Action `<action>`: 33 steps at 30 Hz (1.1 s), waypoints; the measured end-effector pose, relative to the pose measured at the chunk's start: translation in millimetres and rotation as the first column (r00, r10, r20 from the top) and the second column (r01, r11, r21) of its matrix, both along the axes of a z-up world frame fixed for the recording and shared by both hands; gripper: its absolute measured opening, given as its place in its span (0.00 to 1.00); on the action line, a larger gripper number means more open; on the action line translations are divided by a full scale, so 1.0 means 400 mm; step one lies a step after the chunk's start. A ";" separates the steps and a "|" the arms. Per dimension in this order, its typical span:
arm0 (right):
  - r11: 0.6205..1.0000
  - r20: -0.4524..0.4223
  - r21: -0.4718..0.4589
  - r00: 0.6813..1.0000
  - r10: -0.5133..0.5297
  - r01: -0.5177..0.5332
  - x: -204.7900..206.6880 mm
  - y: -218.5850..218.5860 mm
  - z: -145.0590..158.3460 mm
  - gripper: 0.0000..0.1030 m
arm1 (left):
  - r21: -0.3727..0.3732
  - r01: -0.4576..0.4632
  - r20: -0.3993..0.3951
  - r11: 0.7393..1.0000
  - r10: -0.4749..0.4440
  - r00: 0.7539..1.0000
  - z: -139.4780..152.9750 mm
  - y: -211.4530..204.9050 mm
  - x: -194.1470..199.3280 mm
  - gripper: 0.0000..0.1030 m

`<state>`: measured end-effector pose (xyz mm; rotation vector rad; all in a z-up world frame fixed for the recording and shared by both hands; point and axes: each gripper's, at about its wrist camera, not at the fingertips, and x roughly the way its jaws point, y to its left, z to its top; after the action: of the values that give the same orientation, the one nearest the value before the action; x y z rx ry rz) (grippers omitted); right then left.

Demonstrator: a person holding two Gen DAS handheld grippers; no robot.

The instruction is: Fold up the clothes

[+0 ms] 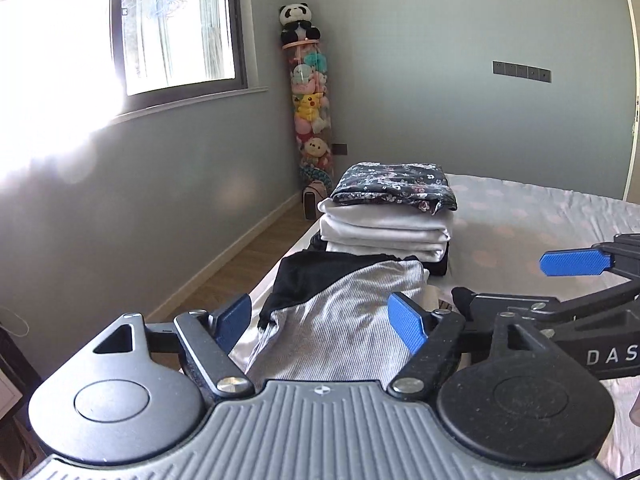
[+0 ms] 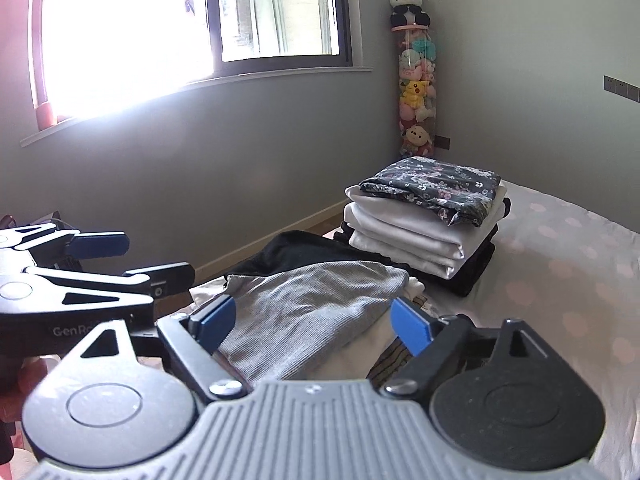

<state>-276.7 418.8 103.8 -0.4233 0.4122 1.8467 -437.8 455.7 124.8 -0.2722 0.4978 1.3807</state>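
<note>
I hold both jaws spread wide and empty, left gripper [image 1: 320, 318] and right gripper [image 2: 312, 318], above one folded grey ribbed garment [image 1: 340, 312] on the pale dotted bed [image 1: 540, 216], near one stack of folded clothes [image 1: 390, 216] topped by one dark floral piece [image 1: 394, 188].

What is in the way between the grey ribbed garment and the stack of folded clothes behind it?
Nothing visible. The grey ribbed garment lies on the bed just in front of the stack of folded clothes, topped by the dark floral piece. Only its own black section fills the gap. Both tongs are open and empty.
</note>
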 end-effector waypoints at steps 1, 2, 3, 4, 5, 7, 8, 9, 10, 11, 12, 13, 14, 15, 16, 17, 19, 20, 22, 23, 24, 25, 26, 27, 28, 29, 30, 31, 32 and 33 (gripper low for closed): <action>1.000 -0.006 0.006 1.000 -0.006 0.006 0.002 -0.017 -0.002 0.86 | 0.000 -0.001 -0.007 1.000 0.001 1.000 -0.005 -0.015 0.001 0.86; 1.000 -0.014 0.013 1.000 -0.013 0.013 0.004 -0.034 -0.005 0.87 | 0.001 -0.001 -0.014 1.000 0.001 1.000 -0.011 -0.029 0.002 0.86; 1.000 -0.022 0.019 1.000 -0.020 0.020 0.007 -0.051 -0.007 0.87 | 0.000 -0.005 -0.017 1.000 0.005 1.000 -0.018 -0.043 0.002 0.86; 0.999 -0.033 0.022 0.999 -0.026 0.027 0.010 -0.067 -0.011 0.87 | -0.001 -0.009 -0.018 1.000 0.009 1.000 -0.025 -0.056 0.002 0.86; 0.999 -0.043 0.024 0.999 -0.030 0.031 0.012 -0.081 -0.017 0.87 | -0.002 -0.014 -0.019 1.000 0.014 1.000 -0.033 -0.070 0.002 0.86; 0.999 -0.044 0.031 0.998 -0.041 0.042 0.011 -0.110 -0.032 0.87 | -0.014 -0.020 -0.004 1.000 0.020 1.000 -0.049 -0.096 -0.002 0.86; 0.998 -0.041 0.034 0.998 -0.049 0.050 0.010 -0.126 -0.041 0.87 | -0.022 -0.023 0.007 0.999 0.024 1.000 -0.056 -0.108 -0.005 0.86; 0.998 -0.037 0.036 0.998 -0.057 0.058 0.009 -0.141 -0.051 0.87 | -0.030 -0.027 0.019 0.999 0.027 0.999 -0.063 -0.120 -0.008 0.86; 0.997 -0.034 0.039 0.997 -0.065 0.066 0.008 -0.157 -0.061 0.88 | -0.034 -0.032 0.028 0.999 0.033 0.999 -0.070 -0.133 -0.011 0.86; 0.997 -0.036 0.040 0.997 -0.070 0.071 0.007 -0.171 -0.069 0.88 | -0.035 -0.041 0.034 0.999 0.042 0.999 -0.077 -0.144 -0.014 0.86; 0.996 -0.038 0.041 0.997 -0.074 0.076 0.007 -0.185 -0.077 0.88 | -0.041 -0.049 0.044 0.998 0.051 0.998 -0.084 -0.153 -0.017 0.86; 0.996 -0.040 0.043 0.996 -0.078 0.080 0.006 -0.199 -0.084 0.88 | -0.049 -0.055 0.055 0.997 0.058 0.997 -0.091 -0.161 -0.020 0.86; 0.996 -0.042 0.042 0.996 -0.082 0.084 0.006 -0.212 -0.091 0.88 | -0.057 -0.061 0.065 0.997 0.065 0.996 -0.097 -0.170 -0.023 0.86; 0.995 -0.043 0.041 0.995 -0.085 0.086 0.005 -0.223 -0.097 0.88 | -0.064 -0.064 0.070 0.996 0.068 0.995 -0.103 -0.179 -0.025 0.86; 0.995 -0.047 0.039 0.995 -0.087 0.088 0.004 -0.233 -0.102 0.88 | -0.069 -0.066 0.072 0.995 0.071 0.995 -0.110 -0.187 -0.026 0.86; 0.995 -0.052 0.037 0.995 -0.088 0.090 0.004 -0.242 -0.107 0.88 | -0.075 -0.067 0.074 0.995 0.073 0.995 -0.116 -0.195 -0.027 0.86; 0.995 -0.059 0.032 0.994 -0.091 0.093 0.002 -0.260 -0.118 0.89 | -0.085 -0.070 0.078 0.994 0.077 0.994 -0.126 -0.210 -0.029 0.86; 0.995 -0.061 0.028 0.994 -0.093 0.094 0.000 -0.268 -0.123 0.89 | -0.090 -0.070 0.079 0.993 0.077 0.994 -0.130 -0.215 -0.030 0.86; 0.995 -0.061 0.024 0.994 -0.093 0.094 -0.004 -0.282 -0.132 0.89 | -0.099 -0.071 0.081 0.993 0.079 0.994 -0.138 -0.225 -0.031 0.86; 0.995 -0.059 0.024 0.994 -0.091 0.093 -0.006 -0.286 -0.135 0.89 | -0.103 -0.071 0.082 0.992 0.080 0.993 -0.142 -0.230 -0.032 0.86; 0.995 -0.059 0.024 0.994 -0.091 0.092 -0.007 -0.291 -0.136 0.89 | -0.106 -0.072 0.082 0.992 0.081 0.993 -0.145 -0.234 -0.032 0.86; 0.995 -0.059 0.024 0.994 -0.090 0.092 -0.009 -0.295 -0.137 0.89 | -0.107 -0.072 0.081 0.992 0.081 0.993 -0.146 -0.238 -0.033 0.86; 0.995 -0.059 0.025 0.994 -0.090 0.092 -0.010 -0.299 -0.137 0.89 | -0.109 -0.073 0.080 0.991 0.082 0.993 -0.148 -0.241 -0.033 0.86; 0.995 -0.060 0.025 0.994 -0.090 0.092 -0.010 -0.303 -0.138 0.89 | -0.110 -0.074 0.079 0.991 0.083 0.993 -0.150 -0.245 -0.034 0.86; 0.995 -0.063 0.025 0.994 -0.091 0.092 -0.010 -0.306 -0.138 0.89 | -0.112 -0.074 0.079 0.991 0.083 0.993 -0.150 -0.248 -0.034 0.86; 0.995 -0.064 0.024 0.994 -0.091 0.093 -0.011 -0.308 -0.138 0.89 | -0.112 -0.073 0.080 0.991 0.083 0.993 -0.151 -0.249 -0.034 0.86; 0.995 -0.065 0.025 0.994 -0.091 0.093 -0.011 -0.308 -0.138 0.89 | -0.112 -0.072 0.080 0.991 0.081 0.993 -0.151 -0.249 -0.034 0.86; 0.995 -0.066 0.026 0.994 -0.091 0.093 -0.010 -0.308 -0.138 0.89 | -0.109 -0.071 0.081 0.991 0.080 0.993 -0.151 -0.250 -0.034 0.86; 0.995 -0.068 0.027 0.994 -0.091 0.093 -0.009 -0.309 -0.138 0.89 | -0.109 -0.071 0.082 0.992 0.080 0.993 -0.150 -0.249 -0.033 0.86; 0.995 -0.070 0.027 0.993 -0.092 0.094 -0.008 -0.309 -0.138 0.89 | -0.108 -0.070 0.084 0.992 0.080 0.993 -0.150 -0.249 -0.032 0.86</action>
<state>-280.1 295.1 48.5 -0.3159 0.4430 1.7783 -450.6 356.1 64.8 -0.4395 0.4920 1.4111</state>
